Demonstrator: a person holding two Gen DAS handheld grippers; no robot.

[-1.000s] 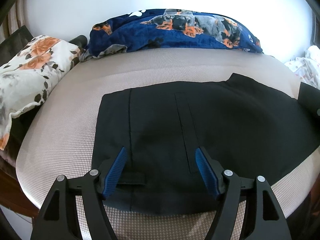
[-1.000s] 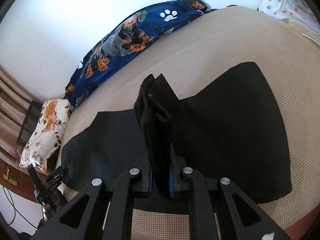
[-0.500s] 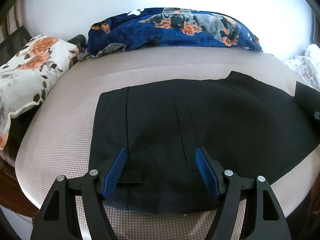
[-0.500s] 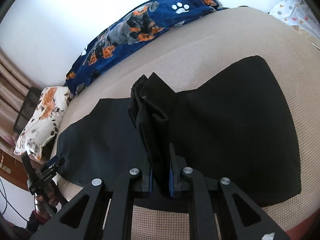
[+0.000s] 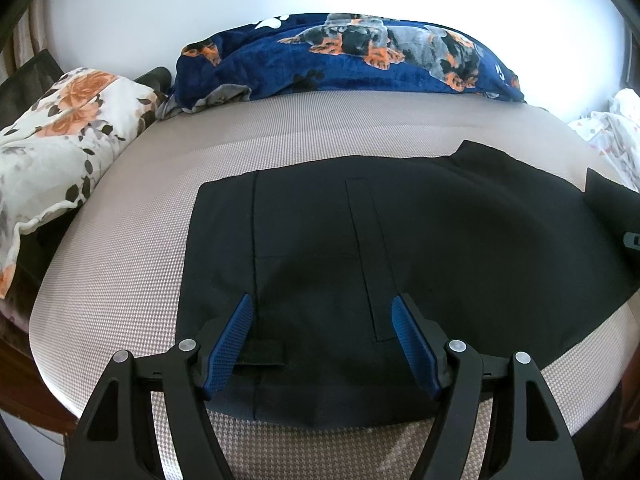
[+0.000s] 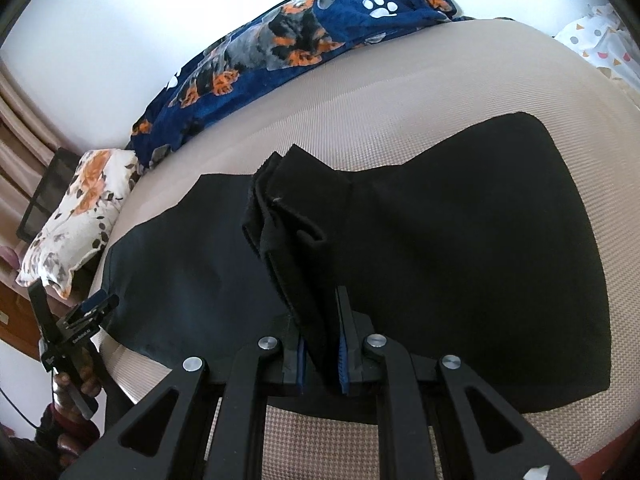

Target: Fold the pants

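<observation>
Black pants lie spread across the beige bed, waistband end near the front left edge. My left gripper is open, its blue pads hovering over the waistband end, holding nothing. My right gripper is shut on a bunched fold of the pants, lifted upright above the flat part. The left gripper also shows in the right wrist view at the bed's left edge, held by a hand.
A blue dog-print blanket lies along the far edge by the white wall. A floral pillow sits at the left. White patterned cloth lies at the far right. The bed's front edge is near the grippers.
My right gripper has carried the held fold leftward, closer to the waistband end. My left gripper has stayed open over the waistband, shifting only slightly.
</observation>
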